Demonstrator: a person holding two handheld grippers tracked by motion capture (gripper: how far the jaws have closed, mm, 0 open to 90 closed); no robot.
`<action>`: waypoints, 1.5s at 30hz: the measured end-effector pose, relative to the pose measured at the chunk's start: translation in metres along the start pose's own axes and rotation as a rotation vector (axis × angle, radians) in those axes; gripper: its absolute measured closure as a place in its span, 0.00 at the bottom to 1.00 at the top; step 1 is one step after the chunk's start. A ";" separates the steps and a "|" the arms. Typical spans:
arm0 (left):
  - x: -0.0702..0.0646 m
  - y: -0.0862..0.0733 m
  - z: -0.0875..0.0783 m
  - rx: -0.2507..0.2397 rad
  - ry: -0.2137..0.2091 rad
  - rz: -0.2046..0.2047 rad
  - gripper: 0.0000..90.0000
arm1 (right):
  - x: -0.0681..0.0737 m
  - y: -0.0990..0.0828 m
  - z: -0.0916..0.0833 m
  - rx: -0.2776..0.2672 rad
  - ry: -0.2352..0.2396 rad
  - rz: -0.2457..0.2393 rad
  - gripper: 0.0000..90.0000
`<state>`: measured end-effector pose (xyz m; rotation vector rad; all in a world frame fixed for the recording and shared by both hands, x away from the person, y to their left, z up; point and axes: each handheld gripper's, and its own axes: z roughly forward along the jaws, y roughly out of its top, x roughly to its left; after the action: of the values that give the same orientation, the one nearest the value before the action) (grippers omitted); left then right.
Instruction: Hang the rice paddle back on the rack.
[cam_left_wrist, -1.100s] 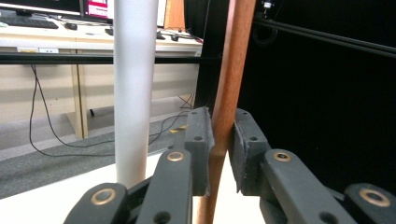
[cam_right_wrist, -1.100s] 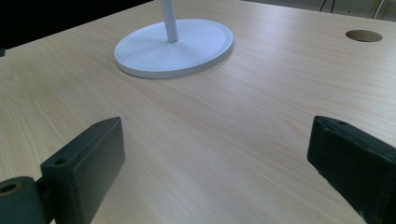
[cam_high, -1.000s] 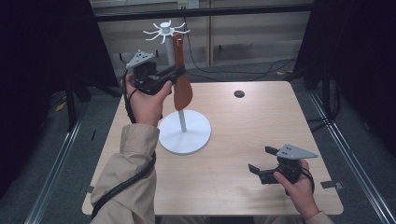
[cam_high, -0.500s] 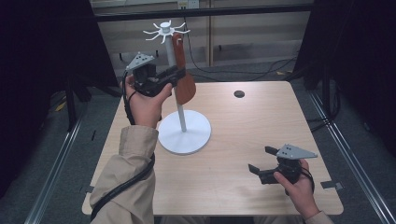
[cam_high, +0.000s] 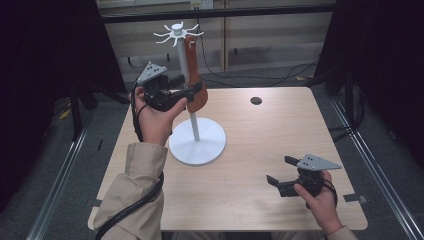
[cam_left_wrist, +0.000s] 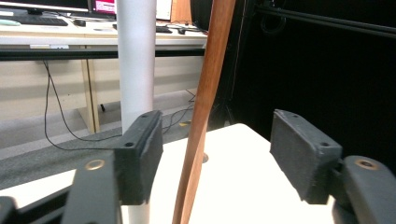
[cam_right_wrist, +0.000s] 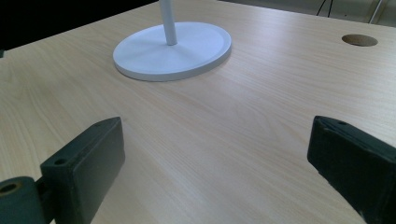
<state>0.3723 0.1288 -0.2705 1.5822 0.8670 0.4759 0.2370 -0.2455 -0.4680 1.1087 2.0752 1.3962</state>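
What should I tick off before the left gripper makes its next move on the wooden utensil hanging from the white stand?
1. Wooden utensil sits between the left gripper jaws: ok.
2. Jaws open, neither pad visibly pressing the wood: ok.
3. Utensil hangs from a hook on the white stand: ok in the high view; which hook, cannot tell.
4. Stand pole outside the jaw gap, just behind the pad nearest it: ok, but close.
5. Right gripper open, low over the table, apart from the stand: ok.

Wooden spatula (cam_high: 193, 75): hung upright from the white stand's hooks; earlier it sat lower and tilted.
Left gripper (cam_high: 192, 90): jaws apart around the spatula, no longer clamped; still at 10 o'clock.
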 end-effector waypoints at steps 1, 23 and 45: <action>0.000 -0.001 -0.001 0.004 -0.001 0.007 0.34 | 0.000 0.000 0.000 -0.001 -0.001 0.002 0.04; 0.002 -0.041 -0.013 0.017 0.018 0.000 0.23 | 0.001 0.002 -0.002 -0.008 -0.009 -0.008 0.04; 0.002 -0.075 -0.019 0.036 0.013 -0.007 0.21 | 0.001 0.002 -0.002 -0.006 -0.004 -0.010 0.04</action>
<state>0.3400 0.1436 -0.3396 1.6098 0.8950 0.4689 0.2358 -0.2452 -0.4651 1.0966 2.0696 1.3940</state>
